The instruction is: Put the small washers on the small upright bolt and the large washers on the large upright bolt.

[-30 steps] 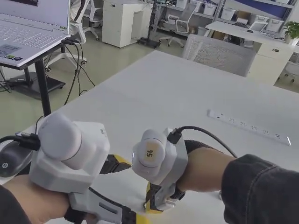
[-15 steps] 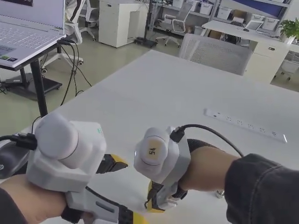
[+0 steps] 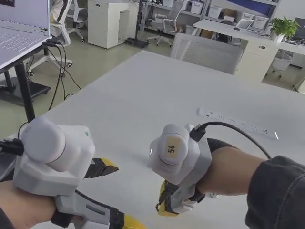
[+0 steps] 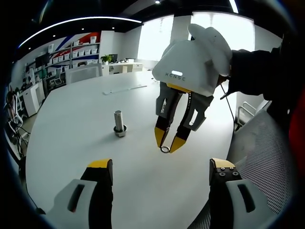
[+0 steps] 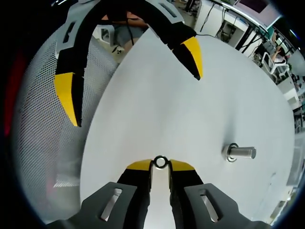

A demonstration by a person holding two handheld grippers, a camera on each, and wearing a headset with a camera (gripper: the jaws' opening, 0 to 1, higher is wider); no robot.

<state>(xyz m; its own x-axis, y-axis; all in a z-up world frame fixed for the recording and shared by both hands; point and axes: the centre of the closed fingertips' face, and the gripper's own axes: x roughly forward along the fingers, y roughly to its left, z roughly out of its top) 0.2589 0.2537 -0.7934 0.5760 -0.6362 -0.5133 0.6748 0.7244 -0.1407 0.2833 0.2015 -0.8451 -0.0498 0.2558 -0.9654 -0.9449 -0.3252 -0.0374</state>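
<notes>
My right gripper is shut on a small metal washer, pinched edge-on between its yellow tips. In the left gripper view the right gripper points down at the white table with the washer just above the surface. An upright bolt stands on the table to its left, and in the right gripper view the bolt lies off to the right. My left gripper is open with nothing between its jaws. In the head view the left gripper is at the lower left and the right gripper at the centre.
A white power strip lies farther back on the table. A mesh chair stands at the far edge, another mesh chair is by the near edge, and a laptop sits on a stand at the left.
The head camera has swung to the right. My right gripper has drifted a little to the right over the table. The left gripper has hardly moved.
</notes>
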